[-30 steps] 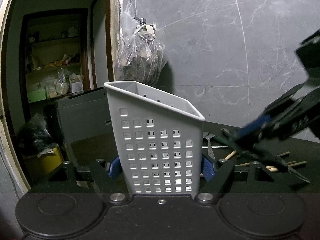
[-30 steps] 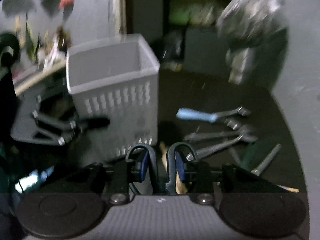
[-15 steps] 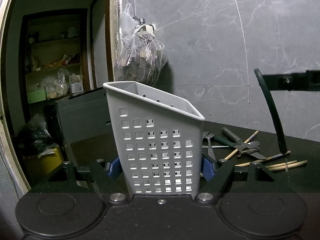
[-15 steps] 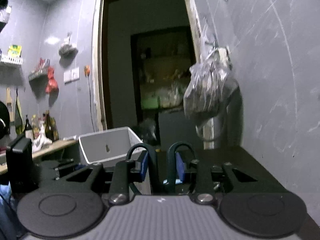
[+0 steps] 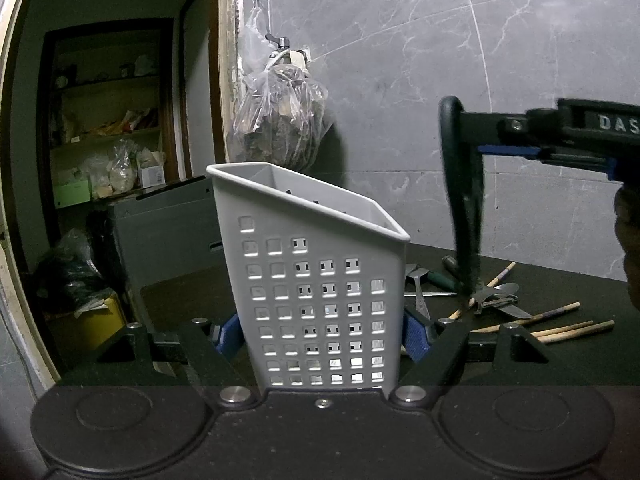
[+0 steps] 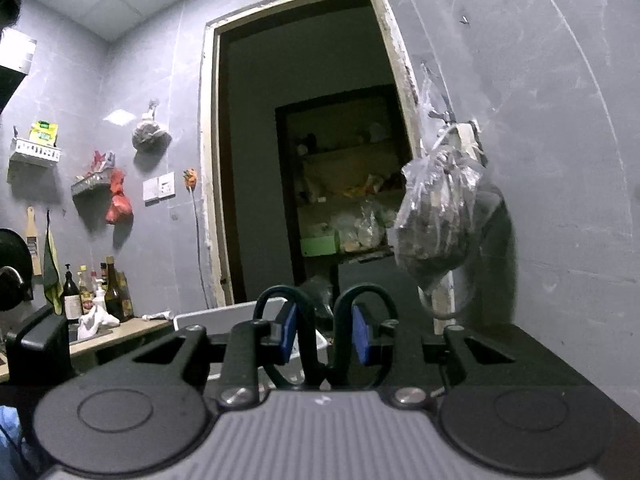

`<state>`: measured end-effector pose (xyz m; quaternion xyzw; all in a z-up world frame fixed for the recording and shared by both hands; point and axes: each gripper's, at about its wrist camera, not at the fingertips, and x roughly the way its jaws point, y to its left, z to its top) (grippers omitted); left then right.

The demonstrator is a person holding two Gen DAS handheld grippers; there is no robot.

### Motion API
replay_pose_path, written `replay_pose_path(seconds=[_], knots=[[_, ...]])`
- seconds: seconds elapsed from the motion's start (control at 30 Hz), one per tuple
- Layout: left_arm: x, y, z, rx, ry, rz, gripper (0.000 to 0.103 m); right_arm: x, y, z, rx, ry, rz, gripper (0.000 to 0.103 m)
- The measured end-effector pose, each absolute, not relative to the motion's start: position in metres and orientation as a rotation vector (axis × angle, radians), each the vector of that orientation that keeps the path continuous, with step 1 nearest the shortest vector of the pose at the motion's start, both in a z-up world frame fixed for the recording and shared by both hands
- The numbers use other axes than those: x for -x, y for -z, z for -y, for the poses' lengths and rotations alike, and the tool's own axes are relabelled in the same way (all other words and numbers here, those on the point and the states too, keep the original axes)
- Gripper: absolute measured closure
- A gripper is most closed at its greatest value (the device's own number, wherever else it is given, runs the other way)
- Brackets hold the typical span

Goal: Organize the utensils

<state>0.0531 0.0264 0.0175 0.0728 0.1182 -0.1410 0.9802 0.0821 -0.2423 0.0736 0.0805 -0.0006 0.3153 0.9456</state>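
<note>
Left wrist view: the left gripper (image 5: pixel 322 330) pinches one grey perforated utensil caddy (image 5: pixel 316 280) between its blue pads (image 5: pixel 414 336), which press on the caddy's two side walls; the caddy stands upright on a dark countertop (image 5: pixel 560 280). To its right the right gripper (image 5: pixel 464 142) enters level from the frame edge, its pads closed on the looped handles of one pair of black scissors (image 5: pixel 464 216), which hang blades-down, tips just above the loose utensils. On the counter lie about four wooden chopsticks (image 5: pixel 576 328), a green-handled tool (image 5: pixel 440 278) and several metal pieces (image 5: pixel 496 300) too tangled to count. One plastic bag (image 5: pixel 280 120) hangs on the marble wall.

Right wrist view: only here do the two scissor loops (image 6: pixel 326 336) show, one against each blue pad (image 6: pixel 362 334), with the caddy's rim (image 6: pixel 224 316) behind them. This view alone shows the doorway (image 6: pixel 304 140), two wall shelves (image 6: pixel 34 154) and a row of bottles (image 6: pixel 96 292); their number is unclear. The counter utensils are hidden here.
</note>
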Motion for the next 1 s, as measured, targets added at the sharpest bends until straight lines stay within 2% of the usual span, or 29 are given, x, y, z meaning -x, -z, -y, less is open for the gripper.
replay_pose_path(seconds=[0.77,1.0], knots=[[-0.053,-0.017,-0.026,-0.146,0.284,-0.238,0.025,-0.066,-0.063,0.248,-0.15,-0.652,-0.009,0.066],[-0.052,-0.017,-0.027,-0.146,0.285,-0.237,0.025,-0.067,-0.069,0.246,-0.142,-0.658,-0.027,0.068]])
